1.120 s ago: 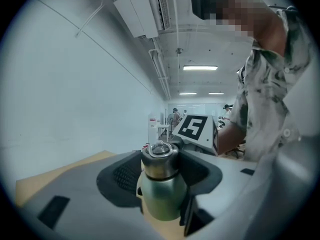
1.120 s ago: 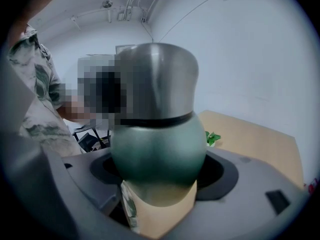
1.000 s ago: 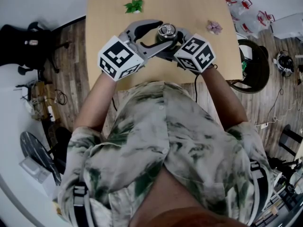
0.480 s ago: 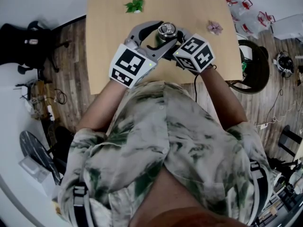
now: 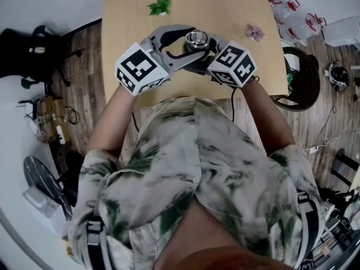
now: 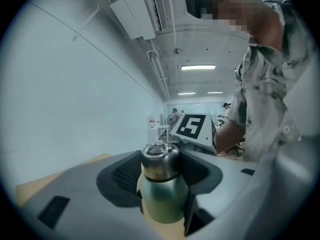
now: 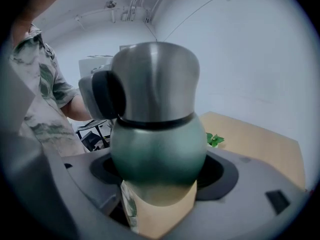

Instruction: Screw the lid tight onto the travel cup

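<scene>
The travel cup stands on the wooden table just in front of me. Its green body carries a steel lid with a ring on top, and the lid also shows from above in the head view. My left gripper comes in from the left, shut on the lid, with the dark pads pressing either side of it. My right gripper reaches in from the right and is shut on the cup's body, which fills the right gripper view. There the cup's base is hidden between the jaws.
A green leafy sprig lies on the far part of the table, and a small pink flower lies at the right. The table's near edge is just under my forearms. Chairs and clutter stand on the floor to both sides.
My left gripper turned about the lid: its marker cube swung down and to the right half a second ago and is now back up at the left. The cup and right gripper stayed put.
</scene>
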`<state>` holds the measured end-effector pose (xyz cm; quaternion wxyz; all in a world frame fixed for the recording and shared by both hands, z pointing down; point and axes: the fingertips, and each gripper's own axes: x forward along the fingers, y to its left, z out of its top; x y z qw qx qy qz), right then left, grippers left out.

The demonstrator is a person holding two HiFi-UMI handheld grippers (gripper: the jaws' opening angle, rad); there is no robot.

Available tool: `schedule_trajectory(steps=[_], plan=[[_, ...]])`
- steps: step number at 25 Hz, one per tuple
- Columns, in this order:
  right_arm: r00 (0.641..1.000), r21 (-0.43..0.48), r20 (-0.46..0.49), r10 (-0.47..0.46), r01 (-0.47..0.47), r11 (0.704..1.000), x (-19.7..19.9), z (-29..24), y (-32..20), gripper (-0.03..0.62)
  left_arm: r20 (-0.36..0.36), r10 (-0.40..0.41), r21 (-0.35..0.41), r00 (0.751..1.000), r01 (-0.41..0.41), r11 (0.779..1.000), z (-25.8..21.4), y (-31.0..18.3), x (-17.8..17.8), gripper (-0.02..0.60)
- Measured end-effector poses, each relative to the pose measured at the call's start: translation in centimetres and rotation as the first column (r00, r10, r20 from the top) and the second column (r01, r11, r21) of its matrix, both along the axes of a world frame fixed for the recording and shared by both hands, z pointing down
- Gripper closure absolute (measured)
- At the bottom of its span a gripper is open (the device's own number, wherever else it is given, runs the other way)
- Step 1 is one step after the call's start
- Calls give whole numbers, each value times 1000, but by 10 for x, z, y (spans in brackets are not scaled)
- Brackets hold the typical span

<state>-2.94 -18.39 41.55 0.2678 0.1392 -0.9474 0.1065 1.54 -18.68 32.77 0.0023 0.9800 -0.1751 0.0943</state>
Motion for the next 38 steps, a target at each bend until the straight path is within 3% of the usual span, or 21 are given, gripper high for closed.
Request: schedule_trajectory(steps=[6, 11, 16, 21, 25, 32, 38], plan=[[999, -4, -3, -38, 38, 999, -2, 0, 7, 197, -21, 94, -17, 995, -94, 995, 0, 6, -2, 333], [999, -15, -2, 33, -33, 999, 5, 4, -3, 197, 10, -47, -10, 999, 47, 999, 2, -3, 0, 326], [998, -9, -2, 61, -61, 998, 3, 4, -7, 197, -3, -186, -34, 982, 186, 982, -2, -8, 1, 322], [997, -5, -10, 71, -71, 997, 0, 6, -8, 197, 19, -249, -27, 968, 250, 968, 0, -9, 1, 322], [998, -3, -8, 60, -60, 998, -1, 7, -4, 197, 21, -206, -19, 978, 206, 978, 1, -4, 1, 325], [1000, 10, -8, 9, -9, 1000, 1, 4, 6, 197, 13, -41, -14, 999, 41, 999, 2, 6, 2, 328], [997, 14, 1, -72, 72, 997, 2, 2, 17, 197, -17, 111, -21, 994, -111, 994, -1, 16, 6, 329]])
